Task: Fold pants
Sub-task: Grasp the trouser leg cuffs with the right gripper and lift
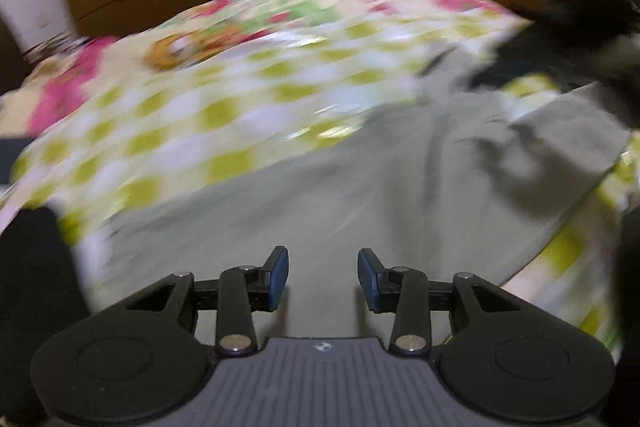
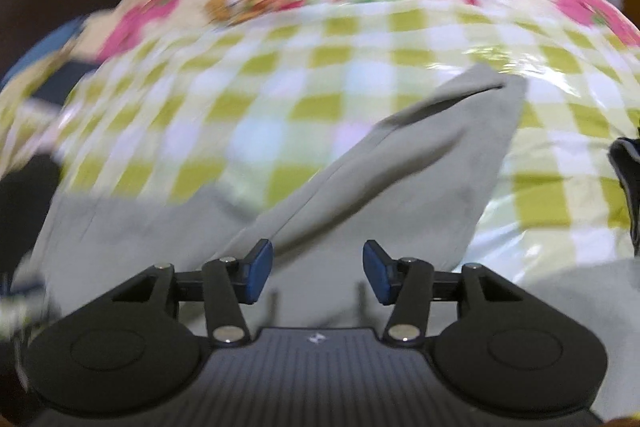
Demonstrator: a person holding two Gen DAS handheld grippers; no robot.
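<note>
Pants lie partly folded on the checked bedspread, one leg doubled over; left gripper and right gripper hover empty, fingers parted, more folds needed.

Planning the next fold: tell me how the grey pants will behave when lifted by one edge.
Probably floppy: the grey pants lie creased and draped over themselves. Likely light, being thin cloth. They may slide on the glossy checked cover.

We note pale grey-green pants on a green-and-white checked cover with pink floral border; gripper pads blue.
</note>
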